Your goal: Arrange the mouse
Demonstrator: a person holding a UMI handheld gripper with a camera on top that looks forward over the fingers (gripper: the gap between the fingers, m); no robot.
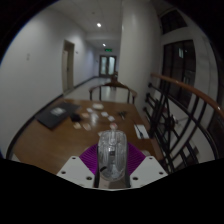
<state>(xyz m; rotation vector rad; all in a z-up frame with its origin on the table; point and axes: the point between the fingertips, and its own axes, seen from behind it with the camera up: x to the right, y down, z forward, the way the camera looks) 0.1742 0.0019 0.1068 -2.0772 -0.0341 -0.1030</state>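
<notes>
The tongs (113,170) have two pale, whitish fingers (76,170) with flat, blocky outer faces. Each finger bears a purple pad (92,158) on its inner face. No hand, sleeve, cable or marking is visible.

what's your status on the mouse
Gripper fingers either side of a pale object, likely the mouse. Wooden table ahead, dark mat on it. Nothing seen blocking.

A long brown wooden surface (60,140) runs away toward a corridor. On it lie a dark flat rectangular object (52,116) at one side, several small pale items too small to identify farther back (100,104), and a flat white rectangular piece (141,131) near the railing side.
</notes>
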